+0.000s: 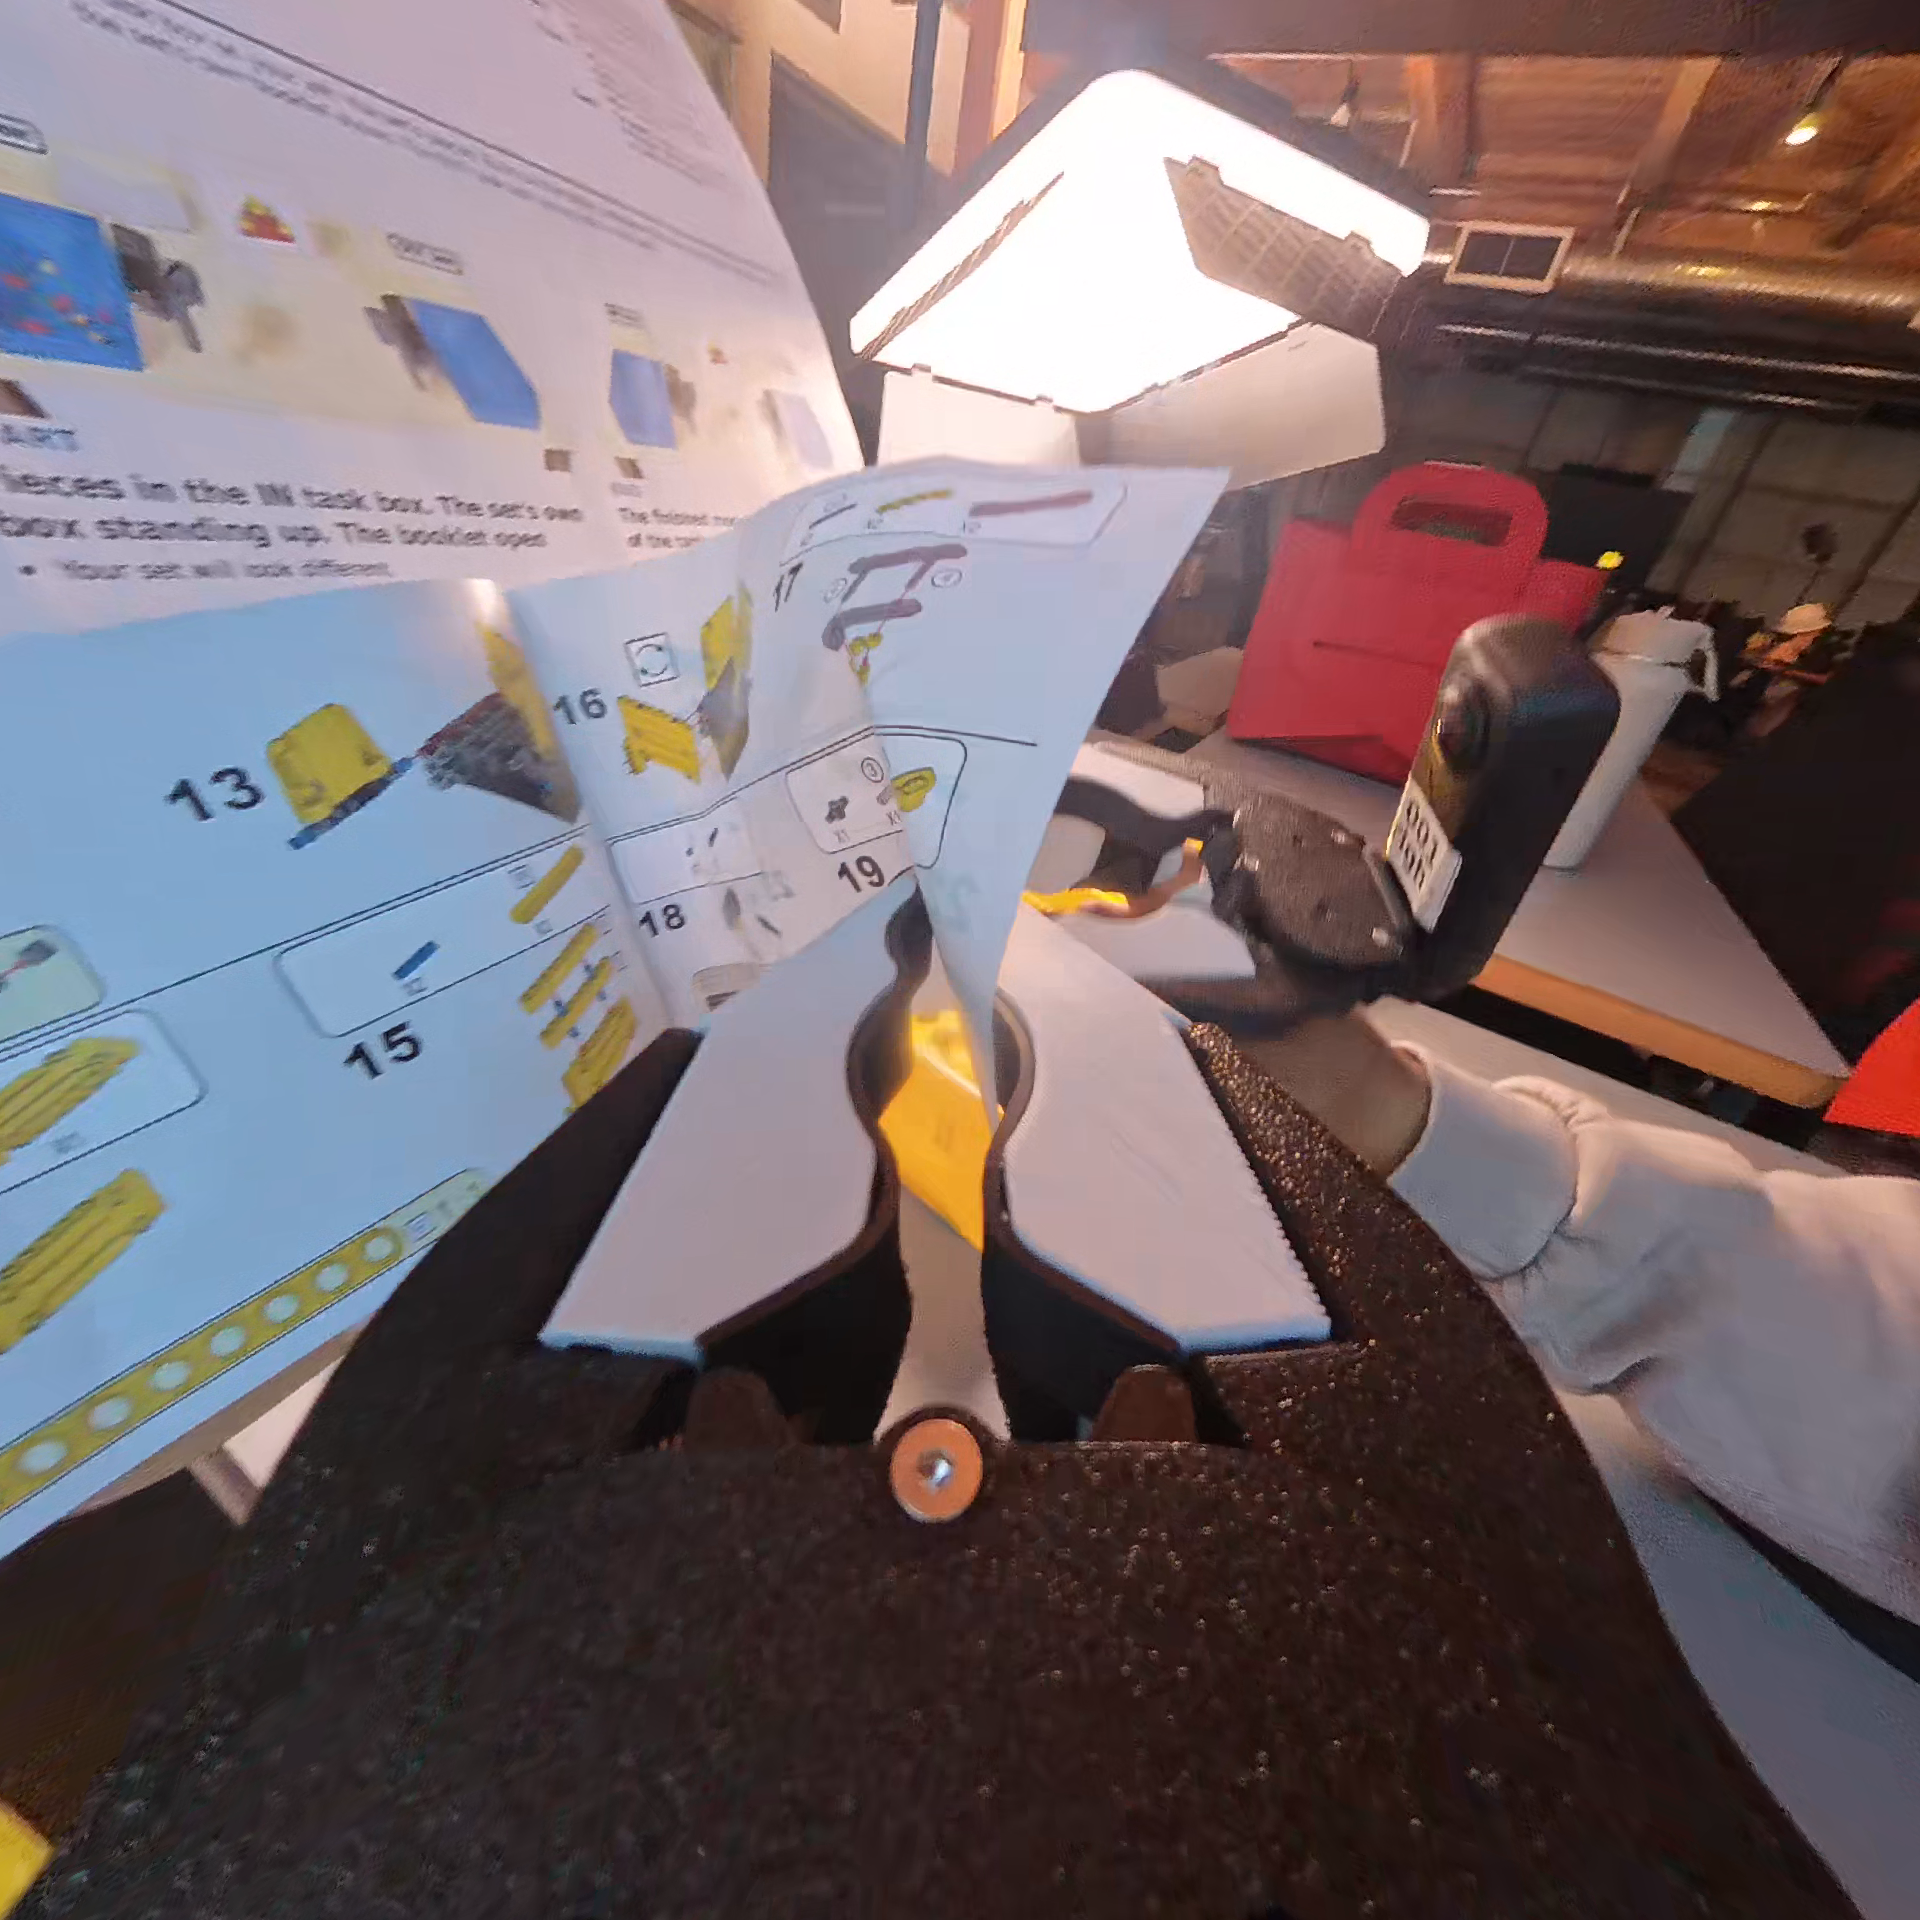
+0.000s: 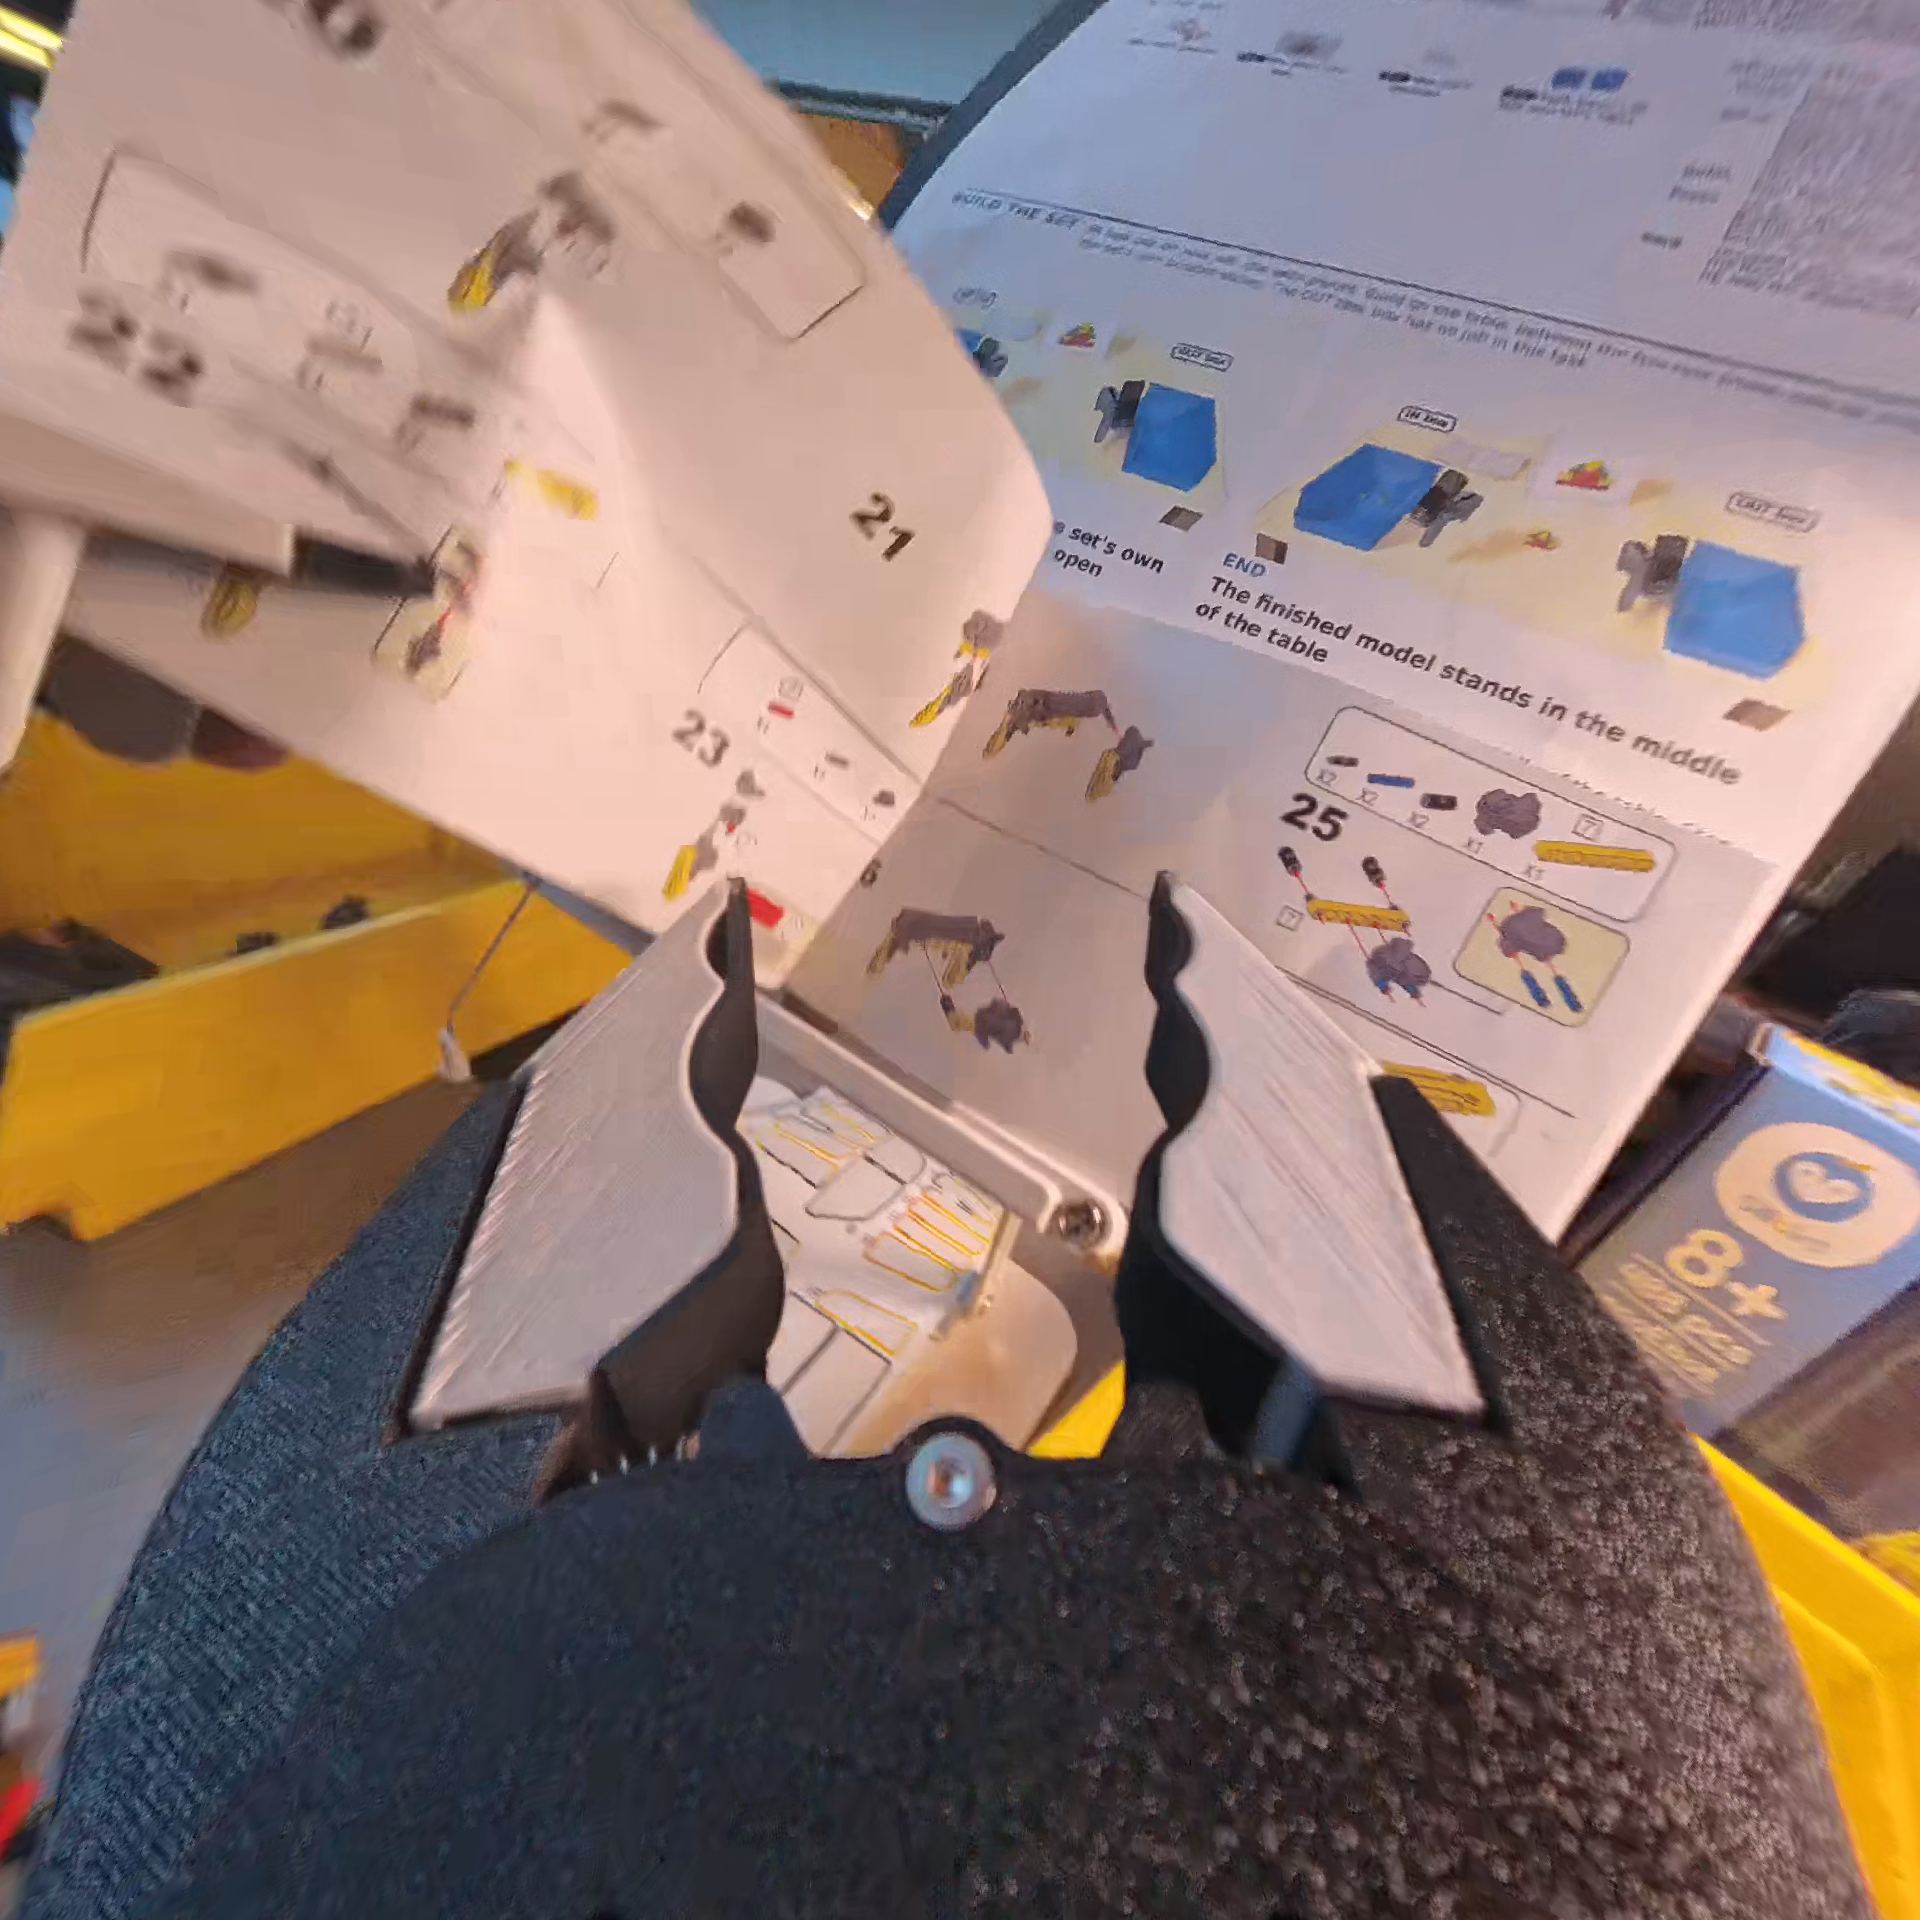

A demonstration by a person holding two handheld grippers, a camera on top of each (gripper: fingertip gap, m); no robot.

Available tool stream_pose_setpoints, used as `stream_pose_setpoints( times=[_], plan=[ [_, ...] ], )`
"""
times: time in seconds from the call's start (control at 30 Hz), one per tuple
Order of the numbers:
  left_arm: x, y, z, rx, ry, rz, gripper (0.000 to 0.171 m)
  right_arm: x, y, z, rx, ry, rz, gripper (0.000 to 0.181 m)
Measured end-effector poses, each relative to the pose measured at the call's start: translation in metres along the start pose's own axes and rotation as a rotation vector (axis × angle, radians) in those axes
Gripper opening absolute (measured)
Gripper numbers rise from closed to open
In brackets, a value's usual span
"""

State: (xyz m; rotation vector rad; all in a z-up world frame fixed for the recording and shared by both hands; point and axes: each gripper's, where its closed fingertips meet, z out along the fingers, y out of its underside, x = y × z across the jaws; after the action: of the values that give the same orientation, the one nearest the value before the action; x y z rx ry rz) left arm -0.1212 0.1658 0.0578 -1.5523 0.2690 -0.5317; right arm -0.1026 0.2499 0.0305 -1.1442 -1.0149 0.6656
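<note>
An open picture instruction booklet (image 1: 312,935) stands in front of me. My left gripper (image 1: 935,925) is shut on the edge of one loose booklet page (image 1: 997,644), which curls upward between the fingertips. In the right wrist view that lifted page (image 2: 623,520) is blurred at the upper left. My right gripper (image 2: 948,894) is open and empty, with its tips just short of the booklet's right-hand page (image 2: 1091,935). It also shows in the left wrist view (image 1: 1143,831), held by a hand in a white sleeve (image 1: 1662,1299).
A large printed sheet (image 2: 1455,312) stands behind the booklet. A silver stand bar (image 2: 935,1122) runs under the booklet. A yellow bin (image 2: 208,1039) with small dark parts is at the left, a blue box (image 2: 1766,1247) at the right. A lit lamp panel (image 1: 1122,229) and a red bag (image 1: 1403,623) lie beyond.
</note>
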Motion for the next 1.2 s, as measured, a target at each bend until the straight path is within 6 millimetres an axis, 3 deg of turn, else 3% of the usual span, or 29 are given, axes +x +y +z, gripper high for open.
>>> stream_pose_setpoints(
  times=[0.1,0.2,0.3,0.4,0.5,0.67,0.77,0.97,1.03,1.17,1.2],
  plan=[
    [0.014,-0.005,0.017,0.014,0.014,-0.029,0.006,-0.021,0.018,-0.014,-0.043,-0.007,-0.15,0.094],
    [0.031,0.003,0.046,-0.027,0.036,-0.068,0.026,-0.033,0.013,-0.009,-0.047,0.032,-0.186,0.095],
    [0.059,0.011,0.062,-0.087,0.111,-0.028,0.052,-0.021,0.001,-0.004,-0.022,0.093,-0.06,0.062],
    [0.073,0.004,0.052,-0.07,0.152,0.061,0.057,0.002,0.01,-0.009,-0.019,0.122,0.056,0.029],
    [0.044,-0.002,0.037,-0.06,0.052,0.074,0.051,0.025,0.022,-0.02,-0.007,0.128,0.175,0.027],
    [-0.066,0.034,0.022,-0.261,-0.35,0.157,0.038,0.067,0.043,-0.027,-0.092,0.126,0.374,0.027],
    [-0.101,0.047,0.012,-0.342,-0.487,0.28,0.032,0.087,0.063,-0.022,-0.202,0.161,0.304,0.027],
    [-0.127,0.052,-0.006,-0.298,-0.56,0.28,0.0,0.1,0.067,-0.018,-0.262,0.152,0.13,0.022],
    [-0.128,0.055,-0.009,-0.277,-0.536,0.231,0.0,0.114,0.067,-0.026,-0.265,0.232,0.23,0.023],
    [-0.128,0.059,-0.014,-0.257,-0.487,0.136,0.0,0.131,0.093,-0.04,-0.315,0.294,0.413,0.059],
    [-0.127,0.06,-0.015,-0.257,-0.476,0.119,0.0,0.138,0.093,-0.045,-0.304,0.342,0.404,0.058]
  ],
)
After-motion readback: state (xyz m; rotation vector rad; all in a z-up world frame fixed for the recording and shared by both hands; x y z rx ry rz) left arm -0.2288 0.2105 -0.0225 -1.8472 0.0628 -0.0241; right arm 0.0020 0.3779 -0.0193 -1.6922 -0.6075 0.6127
